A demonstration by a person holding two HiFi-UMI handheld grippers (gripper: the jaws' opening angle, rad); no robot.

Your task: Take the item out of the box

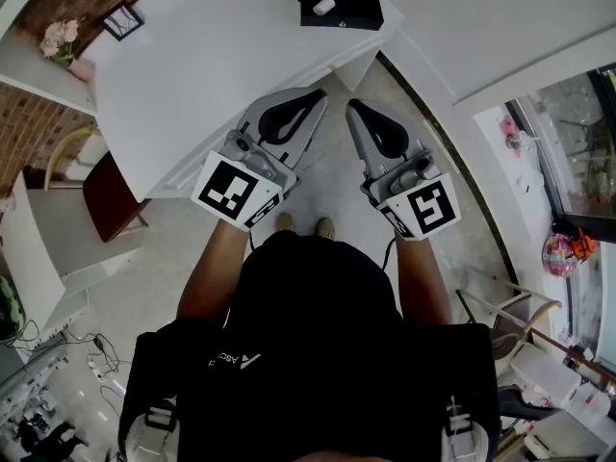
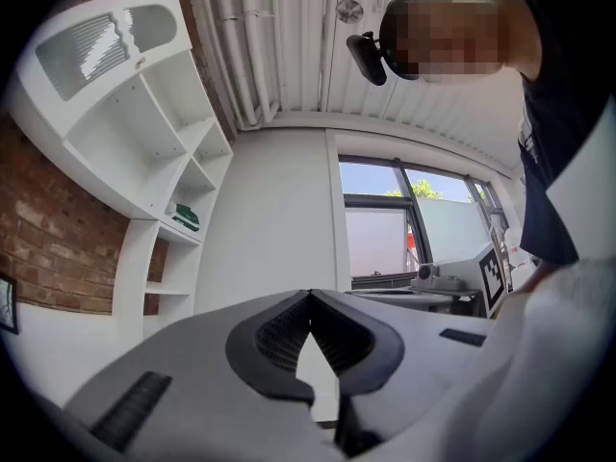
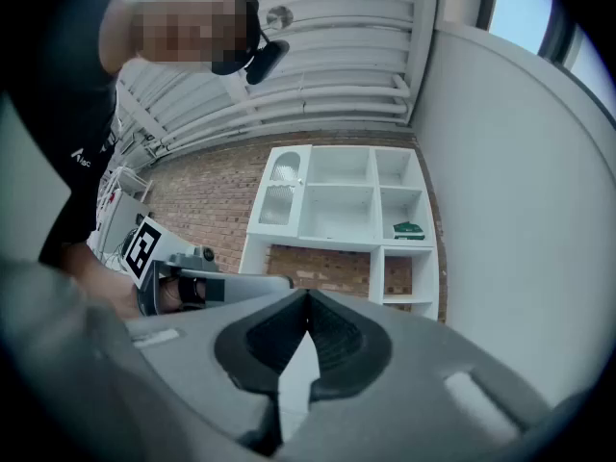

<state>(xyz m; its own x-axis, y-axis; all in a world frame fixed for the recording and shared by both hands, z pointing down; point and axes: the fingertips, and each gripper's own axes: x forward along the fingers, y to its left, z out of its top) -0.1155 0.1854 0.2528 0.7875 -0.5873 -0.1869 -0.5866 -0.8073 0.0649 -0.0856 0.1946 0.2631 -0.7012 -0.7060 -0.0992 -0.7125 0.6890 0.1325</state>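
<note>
In the head view, the white item (image 1: 324,6) is seen inside the black box (image 1: 339,19) at the far edge of the table (image 1: 192,85), well ahead of the left gripper (image 1: 320,94) and right gripper (image 1: 352,104), so one should be carried forward over the box and its jaws spread before descending. In the left gripper view, the jaws are pressed together on nothing, the box out of sight. In the right gripper view, the jaws are likewise closed and empty.

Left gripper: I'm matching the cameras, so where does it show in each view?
Head view: left gripper, just left of centre.
Left gripper view: bottom centre, jaws shut.
Right gripper view: left of centre, seen side-on.
Shared landmark: white shelf unit, both gripper views only.
</note>
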